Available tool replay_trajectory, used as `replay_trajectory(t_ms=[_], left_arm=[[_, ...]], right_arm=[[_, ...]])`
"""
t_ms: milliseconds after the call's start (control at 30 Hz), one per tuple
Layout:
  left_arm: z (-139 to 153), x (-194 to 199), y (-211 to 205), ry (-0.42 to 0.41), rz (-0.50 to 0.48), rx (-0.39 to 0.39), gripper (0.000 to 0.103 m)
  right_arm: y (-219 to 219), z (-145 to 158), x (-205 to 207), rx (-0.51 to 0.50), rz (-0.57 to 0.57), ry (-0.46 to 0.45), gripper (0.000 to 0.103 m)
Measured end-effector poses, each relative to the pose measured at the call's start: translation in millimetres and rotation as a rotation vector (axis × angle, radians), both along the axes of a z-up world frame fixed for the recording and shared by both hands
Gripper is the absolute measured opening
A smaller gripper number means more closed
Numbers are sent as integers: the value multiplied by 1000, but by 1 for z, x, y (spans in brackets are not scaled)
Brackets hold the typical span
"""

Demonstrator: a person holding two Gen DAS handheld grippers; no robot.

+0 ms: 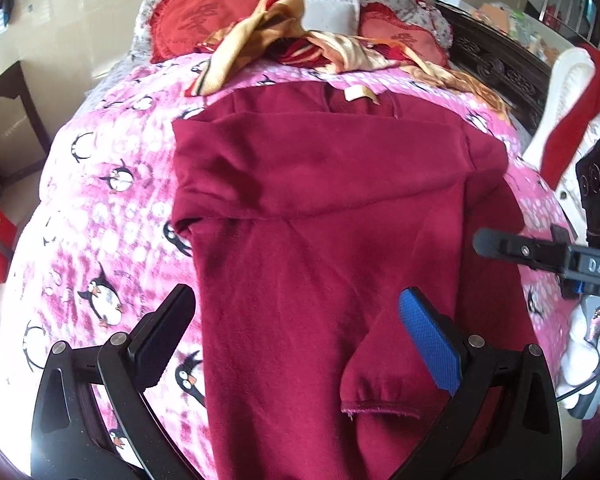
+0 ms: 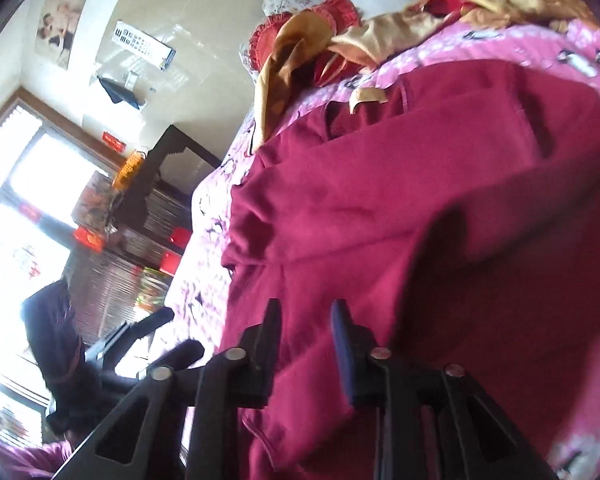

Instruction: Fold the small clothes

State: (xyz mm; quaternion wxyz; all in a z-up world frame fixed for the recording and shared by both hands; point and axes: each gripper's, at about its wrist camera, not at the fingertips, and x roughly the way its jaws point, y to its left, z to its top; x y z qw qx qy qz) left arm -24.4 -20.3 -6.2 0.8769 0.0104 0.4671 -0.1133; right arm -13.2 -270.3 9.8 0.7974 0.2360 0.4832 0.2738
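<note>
A dark red sweater point(image 1: 320, 208) lies flat on the pink penguin blanket point(image 1: 112, 184), both sleeves folded across its body, one cuff point(image 1: 380, 396) near the front. My left gripper point(image 1: 296, 340) is open and empty, just above the sweater's lower part. My right gripper shows in the left wrist view point(image 1: 488, 242) at the sweater's right edge. In the right wrist view the right gripper point(image 2: 306, 320) is open with a narrow gap, over the sweater point(image 2: 420, 208), holding nothing.
Red cushions point(image 1: 184, 24) and a gold and red cloth point(image 1: 268, 36) lie at the bed's head. A dark carved headboard point(image 1: 496, 64) stands at the right. A dark table point(image 1: 8, 116) stands left of the bed. A person in dark clothes point(image 2: 56, 352) is at the left.
</note>
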Motion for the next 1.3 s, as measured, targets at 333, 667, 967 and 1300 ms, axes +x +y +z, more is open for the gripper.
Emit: replay_trajectory(t_ms=[333,667,967,1300], left_arm=[[-17,-27,-7,30,-145,15,102],[-22,-24,20,17,-122,-15,102],[-27,-3,17,53,-110,-37,102],[-54,30,19,149,-49,-104,96]], right_arm=[[11,-52,-45,34,100,164,33],[80,-28,14,86,179,65,33],[79,-52,42,131,89,130,37],[63,-34,25,97,85,79,37]])
